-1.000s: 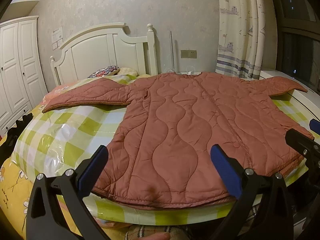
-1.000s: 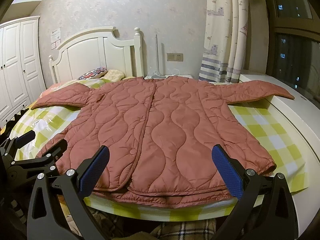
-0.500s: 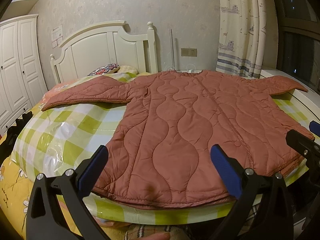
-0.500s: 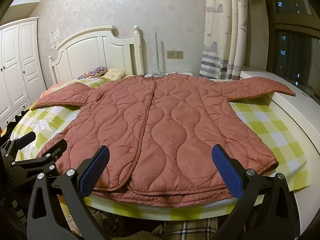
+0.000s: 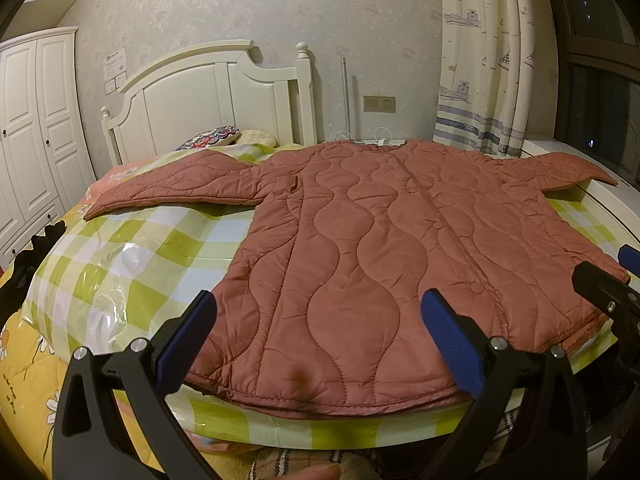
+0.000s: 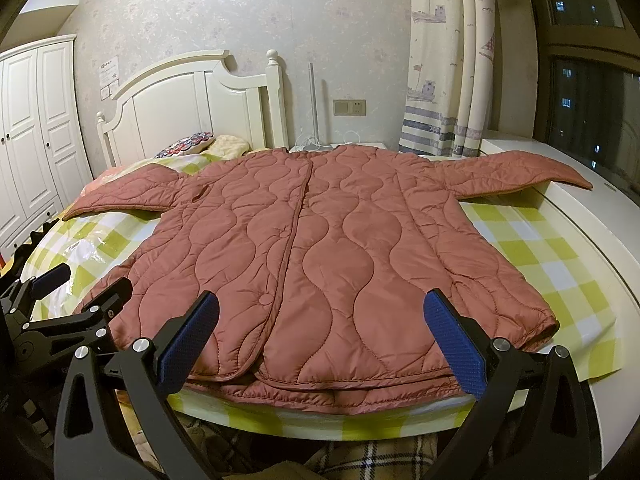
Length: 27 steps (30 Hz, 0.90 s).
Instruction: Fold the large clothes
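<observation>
While lying flat, front up, on checked sheet (image 6: 528, 252) atop bed (image 5: 24, 376): quilted jacket (image 6: 320, 248), sleeves spreading toward 9 and 3 o'clock, hem nearest camera. Hovering just short of hem, touching nothing: left gripper (image 5: 320, 344), jaws gaping wide. Doing likewise: right gripper (image 6: 320, 344), also spread wide, empty. Peeking into right view at 8 o'clock: left gripper, partly cropped. Hiding jacket's back layer and collar interior. Cutting off wardrobe (image 5: 28, 140) at 9 o'clock.

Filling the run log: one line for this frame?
stage: pre-fold | quilted jacket: flat on bed, sleeves spread | left claw: open, empty | right claw: open, empty
</observation>
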Tool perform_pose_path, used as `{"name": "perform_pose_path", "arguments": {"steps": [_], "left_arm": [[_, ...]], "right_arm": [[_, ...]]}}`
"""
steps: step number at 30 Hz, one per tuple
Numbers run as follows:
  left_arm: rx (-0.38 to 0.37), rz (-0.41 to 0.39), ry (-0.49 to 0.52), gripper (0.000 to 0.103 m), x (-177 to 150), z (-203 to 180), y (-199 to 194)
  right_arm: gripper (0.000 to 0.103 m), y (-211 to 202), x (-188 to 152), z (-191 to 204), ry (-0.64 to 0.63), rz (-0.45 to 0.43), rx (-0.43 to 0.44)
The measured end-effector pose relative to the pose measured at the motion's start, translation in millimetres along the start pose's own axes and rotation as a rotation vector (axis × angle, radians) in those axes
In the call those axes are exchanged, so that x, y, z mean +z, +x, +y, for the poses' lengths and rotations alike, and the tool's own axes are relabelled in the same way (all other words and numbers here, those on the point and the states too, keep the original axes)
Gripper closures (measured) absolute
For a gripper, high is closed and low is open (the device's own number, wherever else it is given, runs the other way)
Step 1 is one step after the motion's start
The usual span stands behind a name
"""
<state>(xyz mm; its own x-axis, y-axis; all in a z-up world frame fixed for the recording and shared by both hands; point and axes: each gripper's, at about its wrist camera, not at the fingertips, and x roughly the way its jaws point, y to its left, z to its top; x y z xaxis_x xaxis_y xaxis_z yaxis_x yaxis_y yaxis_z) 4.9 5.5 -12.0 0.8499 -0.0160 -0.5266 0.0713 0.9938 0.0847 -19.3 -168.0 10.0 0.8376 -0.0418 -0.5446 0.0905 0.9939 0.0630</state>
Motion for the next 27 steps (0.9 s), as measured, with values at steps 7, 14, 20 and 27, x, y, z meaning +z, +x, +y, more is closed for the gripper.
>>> {"name": "perform_pose_path", "arguments": {"steps": [7, 14, 20, 27], "left_arm": [[0.000, 0.000, 0.000, 0.002, -0.1, 0.0, 0.0], [-0.001, -0.001, 0.000, 0.002, 0.0, 0.1, 0.0], [0.000, 0.002, -0.001, 0.002, 0.2, 0.4, 0.5], [-0.001, 0.020, -0.002, 0.002, -2.6, 0.5, 5.5]], "right_arm": [[0.004, 0.4, -1.6, 0.5, 0.002, 0.004, 0.001], [0.005, 1.1, -1.2, -0.1, 0.003, 0.005, 0.002], [0.004, 1.2, -2.8, 0.6, 0.008, 0.007, 0.001], [0.005, 7.9, -7.7, -3.5, 0.022, 0.024, 0.001]]}}
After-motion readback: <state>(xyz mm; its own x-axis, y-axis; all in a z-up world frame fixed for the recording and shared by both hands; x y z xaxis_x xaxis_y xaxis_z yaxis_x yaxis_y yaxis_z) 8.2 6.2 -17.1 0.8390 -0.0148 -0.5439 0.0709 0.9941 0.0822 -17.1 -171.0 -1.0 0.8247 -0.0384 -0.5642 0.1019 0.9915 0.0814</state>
